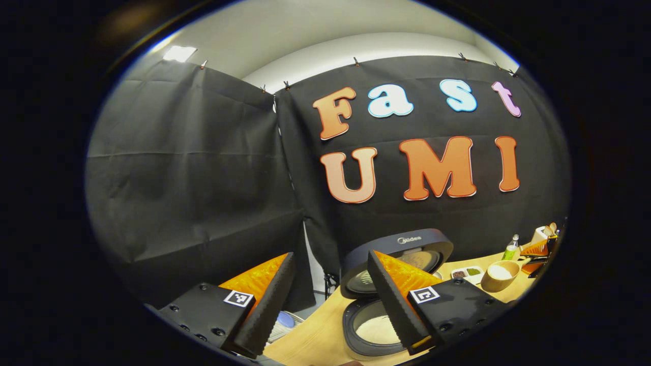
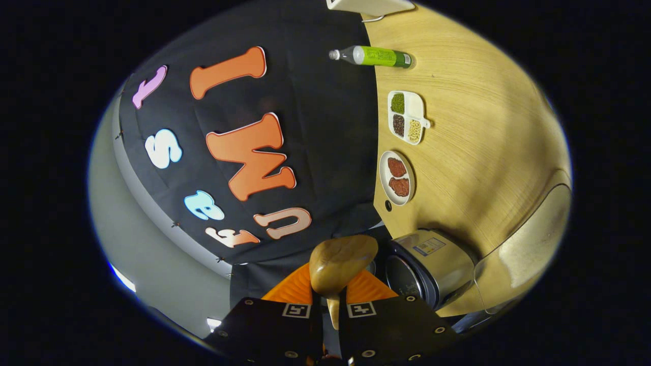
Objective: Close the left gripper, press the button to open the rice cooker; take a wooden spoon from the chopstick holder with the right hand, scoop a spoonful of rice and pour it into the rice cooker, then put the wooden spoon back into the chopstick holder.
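Nearest the lens in the right gripper view: the right gripper (image 2: 333,300), fingers drawn in on the neck of the brown wooden spoon (image 2: 341,264). The bowl of the spoon stands out past the fingertips with its rounded back toward the camera, so I cannot tell whether it carries rice. This view is rolled hard over; the light wooden desk (image 2: 483,127) runs up the right side.

The dark round rice cooker (image 2: 432,267) sits just right of the spoon, near the desk's back edge, seen from its silver side.

Left gripper (image 1: 330,295): fingers spread wide, nothing between them. Past them the cooker's lid stands raised and the inner pot holds a pale layer I take for rice.

Risks, as I judge them:
- The hand is rolled far over; any grains in the spoon could spill onto the desk short of the pot.
- The grip is on a narrow neck; the spoon could twist between the pads.
- The spoon bowl could knock the raised lid on approach.

What each view adds:
- The left gripper view gives the open pot, the wooden bowl of white rice (image 1: 500,274) and the pale chopstick holder (image 1: 541,235), both toward the desk's far right end.
- The right gripper view gives the white three-part tray of beans (image 2: 407,117), the oval dish of red grains (image 2: 397,177) and the green bottle (image 2: 374,56) along the back edge.
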`<move>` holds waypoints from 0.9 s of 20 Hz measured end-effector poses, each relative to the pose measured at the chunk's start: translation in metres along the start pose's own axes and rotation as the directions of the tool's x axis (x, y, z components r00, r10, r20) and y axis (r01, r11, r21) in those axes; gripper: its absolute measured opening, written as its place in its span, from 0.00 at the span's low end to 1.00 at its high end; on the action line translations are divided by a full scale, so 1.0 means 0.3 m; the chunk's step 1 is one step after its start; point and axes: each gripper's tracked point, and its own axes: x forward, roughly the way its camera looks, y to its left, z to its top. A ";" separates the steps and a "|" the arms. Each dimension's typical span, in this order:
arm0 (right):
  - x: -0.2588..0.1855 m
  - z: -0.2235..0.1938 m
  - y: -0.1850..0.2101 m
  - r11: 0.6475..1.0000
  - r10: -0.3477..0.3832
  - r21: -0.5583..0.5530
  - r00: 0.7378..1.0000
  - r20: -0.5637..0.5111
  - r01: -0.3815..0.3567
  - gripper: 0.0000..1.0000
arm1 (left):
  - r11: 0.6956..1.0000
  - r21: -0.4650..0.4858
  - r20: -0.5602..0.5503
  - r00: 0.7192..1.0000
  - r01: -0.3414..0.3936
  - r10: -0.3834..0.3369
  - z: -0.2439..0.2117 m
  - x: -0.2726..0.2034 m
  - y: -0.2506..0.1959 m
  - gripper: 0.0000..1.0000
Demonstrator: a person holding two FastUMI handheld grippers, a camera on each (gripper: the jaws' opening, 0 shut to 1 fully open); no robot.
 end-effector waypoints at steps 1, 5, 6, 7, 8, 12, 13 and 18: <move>0.036 -0.015 0.003 1.000 -0.005 -0.006 1.000 -0.013 0.005 0.12 | 1.000 -0.001 -0.001 1.000 -0.015 0.015 -0.007 -0.006 0.020 0.96; 0.162 -0.072 -0.021 0.997 -0.051 -0.067 0.998 -0.046 0.048 0.12 | 0.998 -0.007 -0.017 0.998 -0.059 0.059 -0.042 -0.010 0.091 0.87; 0.187 -0.089 -0.029 0.994 -0.065 -0.088 0.996 -0.055 0.060 0.12 | 0.998 -0.008 -0.021 0.997 -0.069 0.068 -0.049 -0.009 0.108 0.87; 0.212 -0.101 -0.036 0.993 -0.075 -0.098 0.995 -0.063 0.069 0.12 | 0.997 -0.009 -0.025 0.997 -0.079 0.079 -0.056 -0.007 0.120 0.87; 0.238 -0.114 -0.041 0.991 -0.085 -0.111 0.994 -0.068 0.078 0.12 | 0.996 -0.009 -0.028 0.996 -0.090 0.090 -0.066 -0.010 0.138 0.87; 0.317 -0.135 -0.049 0.942 -0.153 -0.305 0.988 -0.022 0.139 0.12 | 0.992 -0.013 -0.046 0.991 -0.124 0.123 -0.096 -0.012 0.189 0.87; 0.331 -0.136 -0.055 0.917 -0.166 -0.370 0.986 -0.010 0.150 0.12 | 0.992 -0.013 -0.050 0.990 -0.129 0.129 -0.103 -0.011 0.199 0.88; 0.374 -0.177 -0.019 0.754 -0.167 -0.638 0.985 0.038 0.153 0.12 | 0.988 -0.023 -0.072 0.986 -0.153 0.151 -0.134 -0.008 0.235 0.96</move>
